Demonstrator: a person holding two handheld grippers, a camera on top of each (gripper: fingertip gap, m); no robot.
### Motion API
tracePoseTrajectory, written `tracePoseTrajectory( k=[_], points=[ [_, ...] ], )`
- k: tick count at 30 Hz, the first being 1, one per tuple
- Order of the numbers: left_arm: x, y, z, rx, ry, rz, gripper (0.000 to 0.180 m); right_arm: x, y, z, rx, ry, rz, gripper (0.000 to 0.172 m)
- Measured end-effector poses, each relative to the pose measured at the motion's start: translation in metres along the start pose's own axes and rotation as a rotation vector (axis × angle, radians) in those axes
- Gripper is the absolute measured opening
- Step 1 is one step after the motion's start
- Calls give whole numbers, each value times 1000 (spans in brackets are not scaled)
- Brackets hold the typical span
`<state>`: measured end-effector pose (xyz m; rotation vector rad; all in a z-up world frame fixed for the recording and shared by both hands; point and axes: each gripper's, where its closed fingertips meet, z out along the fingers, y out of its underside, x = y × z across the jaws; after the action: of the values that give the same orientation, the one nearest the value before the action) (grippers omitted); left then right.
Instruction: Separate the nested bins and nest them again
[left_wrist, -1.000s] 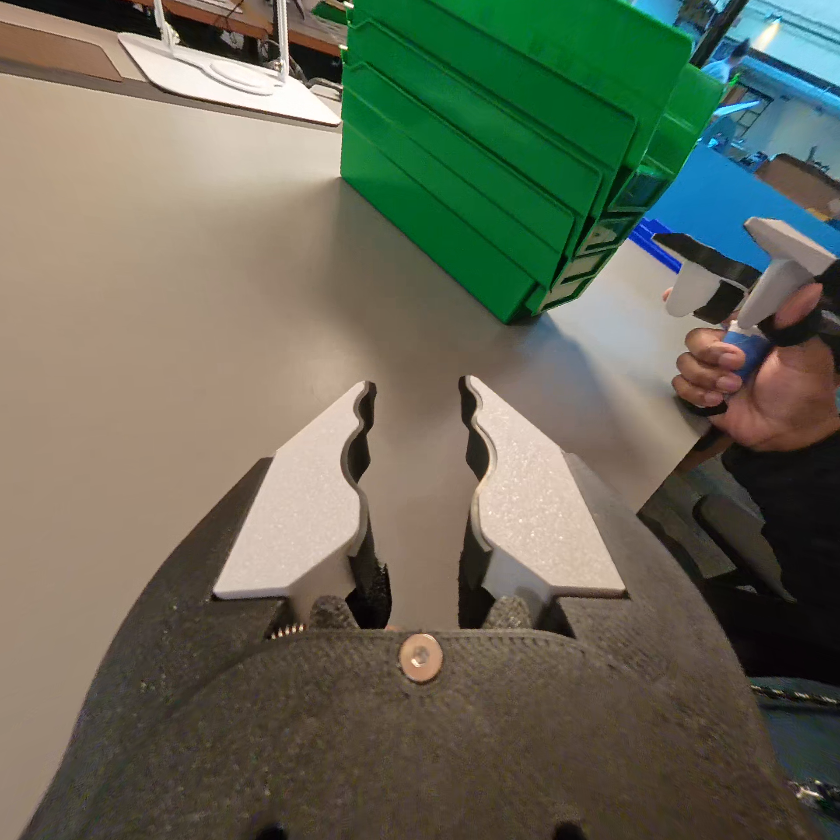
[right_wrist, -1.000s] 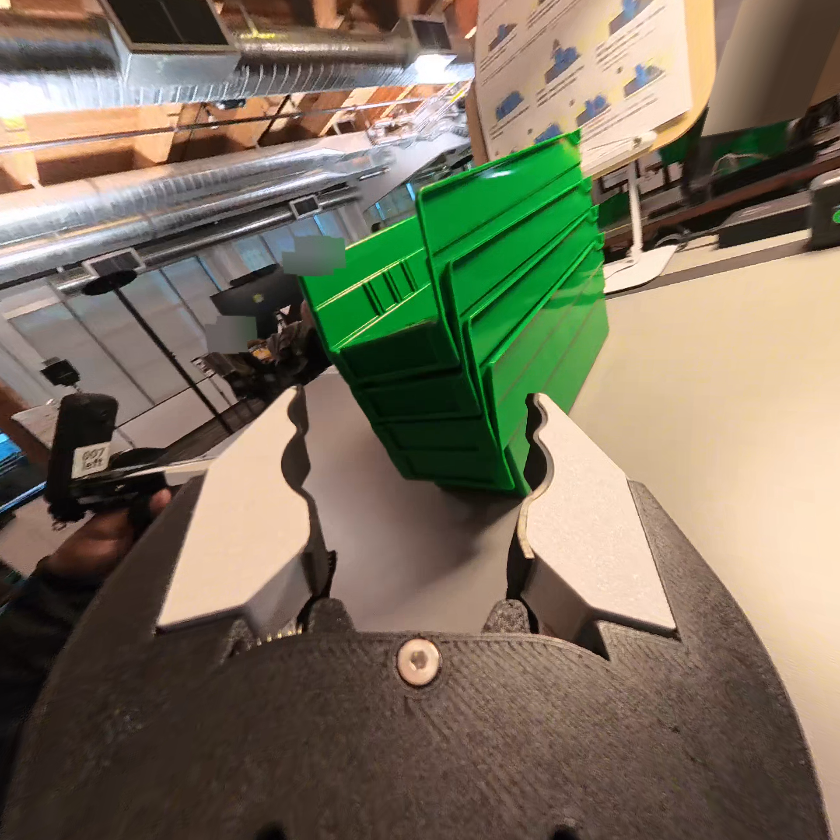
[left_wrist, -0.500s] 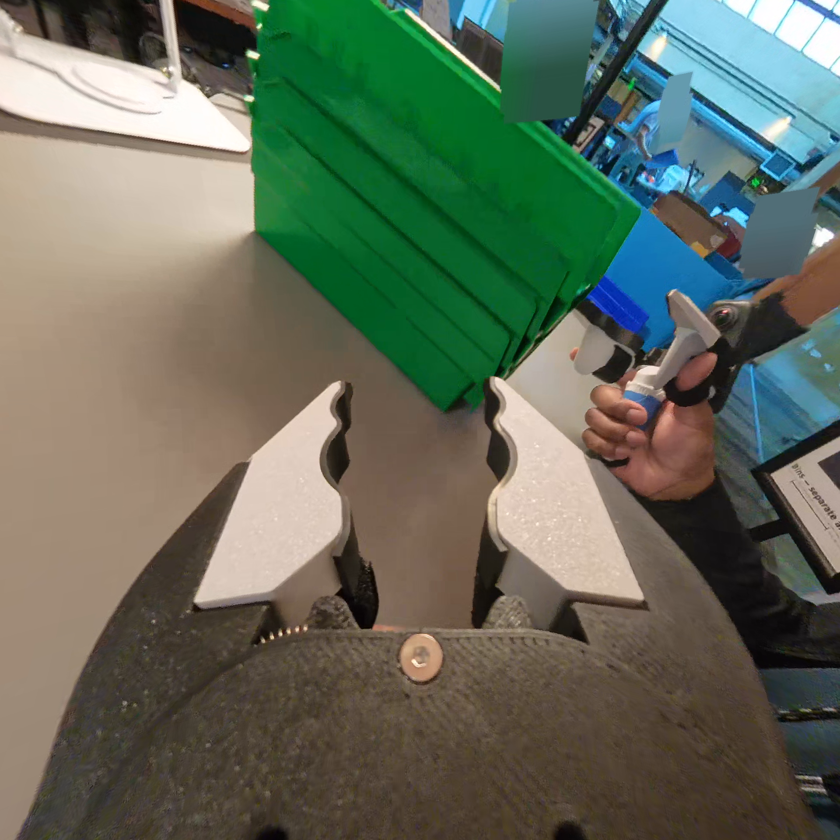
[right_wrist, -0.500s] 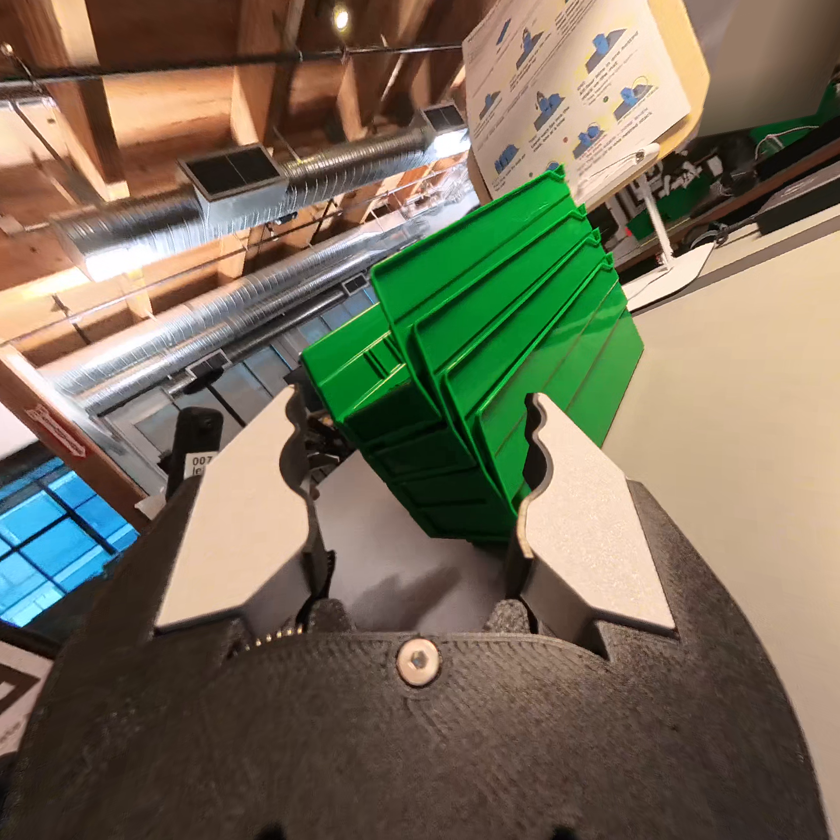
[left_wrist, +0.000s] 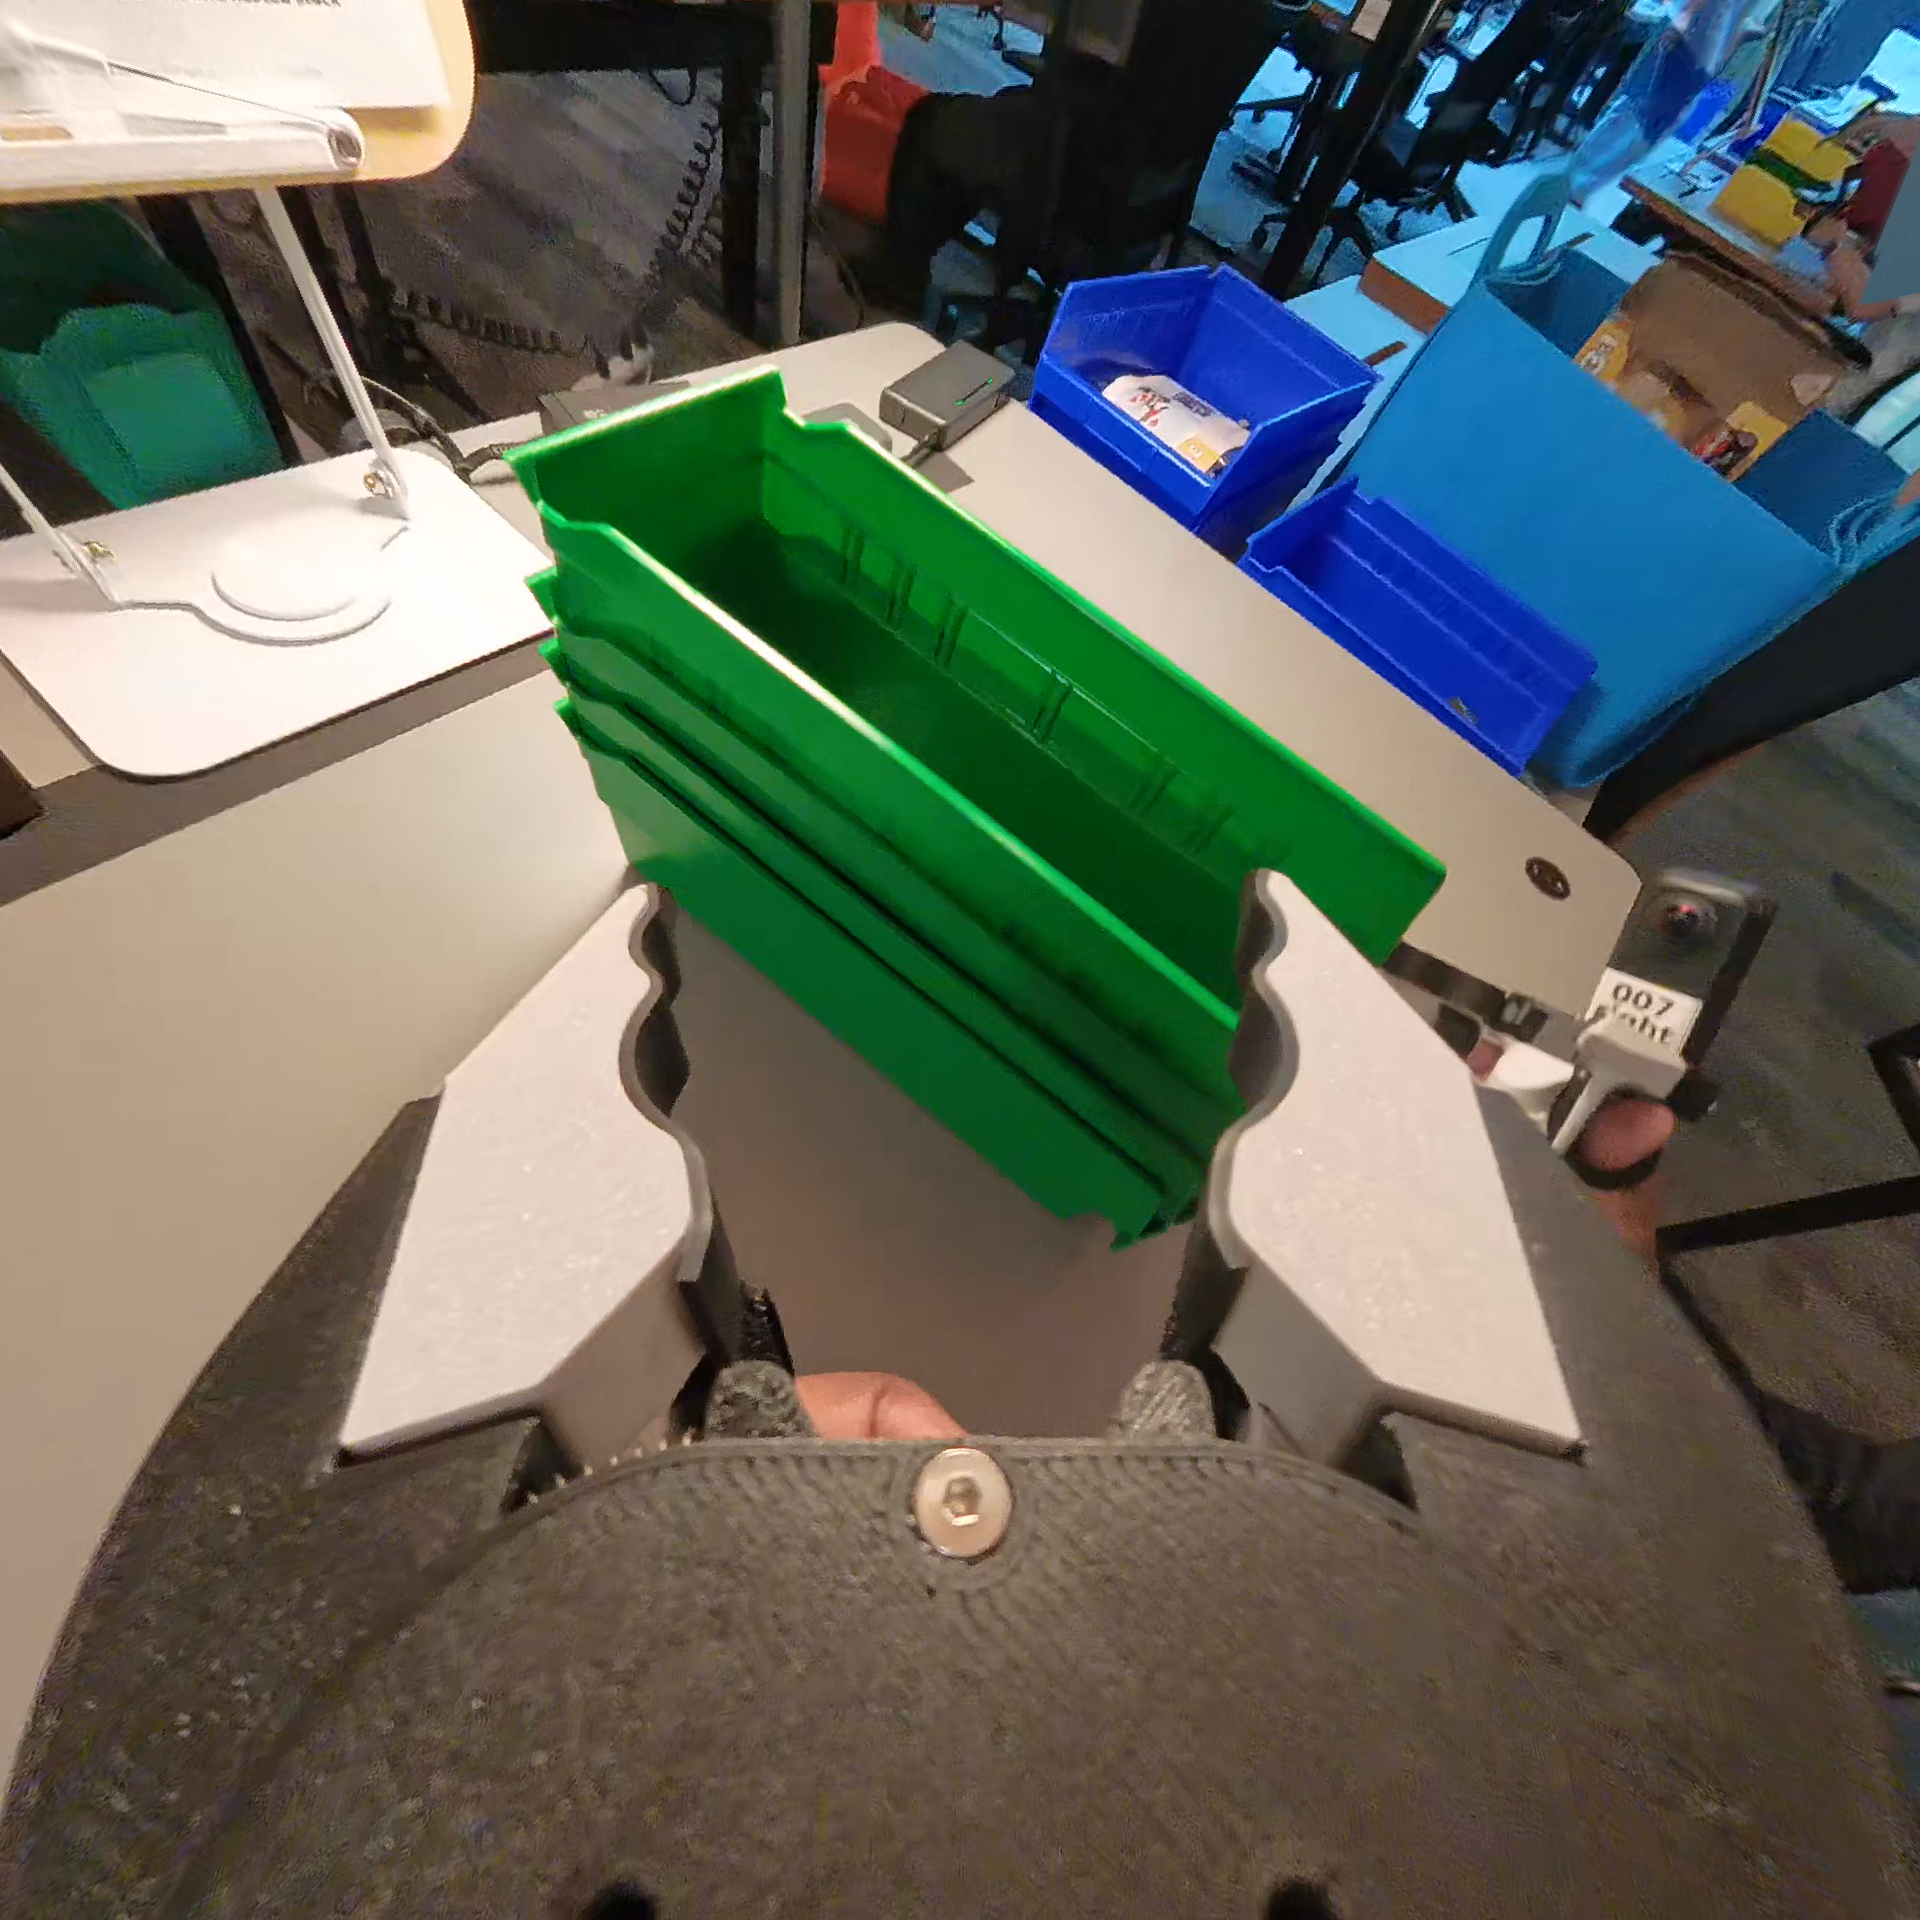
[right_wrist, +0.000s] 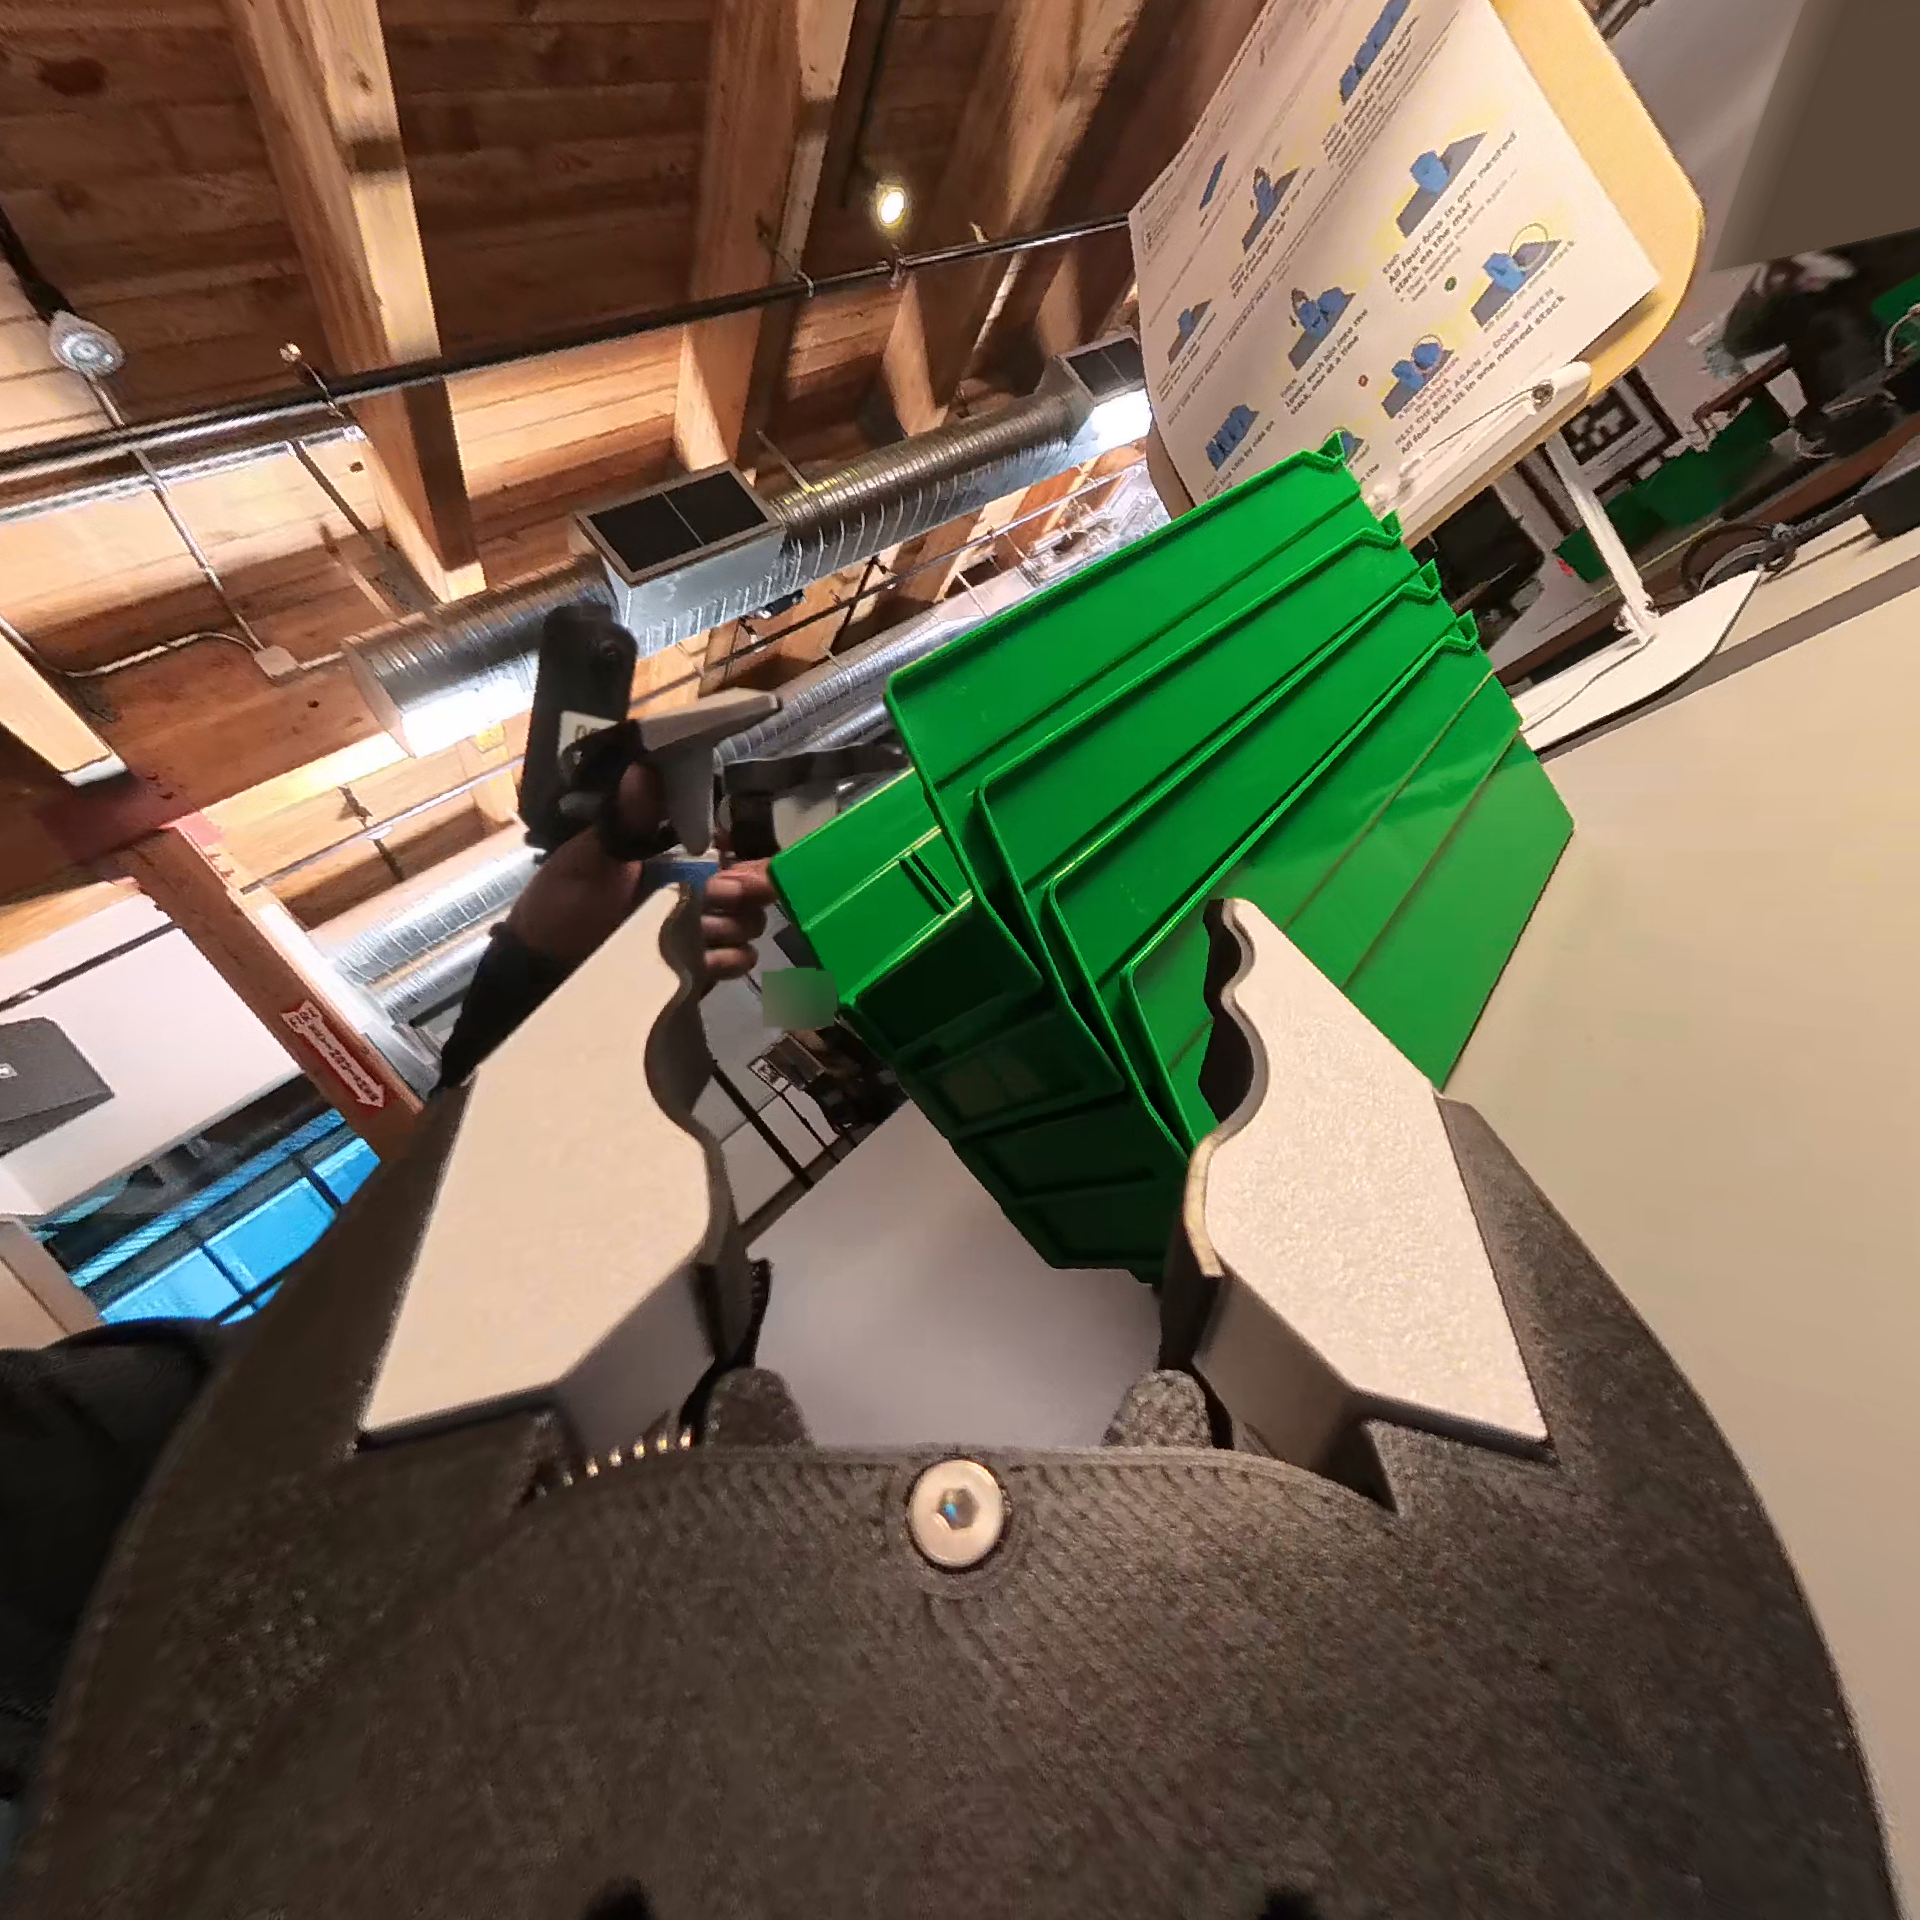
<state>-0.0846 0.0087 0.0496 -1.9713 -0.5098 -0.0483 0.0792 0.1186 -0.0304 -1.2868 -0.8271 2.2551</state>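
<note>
We see the nested green bins (left_wrist: 935, 831) standing on the table (left_wrist: 260, 987) in the middle of the left wrist frame, their long axis running from upper left to lower right. Our left gripper (left_wrist: 956, 997) hangs released just above their near end, grasping nothing. The right gripper (right_wrist: 956, 1018) is likewise spread and bare, lower, by the stack's side, so we judge the left nearer the top bin.

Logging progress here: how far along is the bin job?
Nothing looks done: the green bins sit nested in one stack on the table. In hand: both grippers, left and right, are open and empty, aimed at the stack. Left: separating every bin, then nesting them again.
</note>
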Motion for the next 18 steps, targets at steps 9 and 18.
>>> tracePoseTrajectory(
  k=[9,18],
  points=[
    [2,-30,55,-66,-40,-114,120,-3,-3,-4,19,-35,35,96],
    [-5,-33,110,-174,-236,-6,146,-2,0,-3,-1,-36,54,95]
  ],
)
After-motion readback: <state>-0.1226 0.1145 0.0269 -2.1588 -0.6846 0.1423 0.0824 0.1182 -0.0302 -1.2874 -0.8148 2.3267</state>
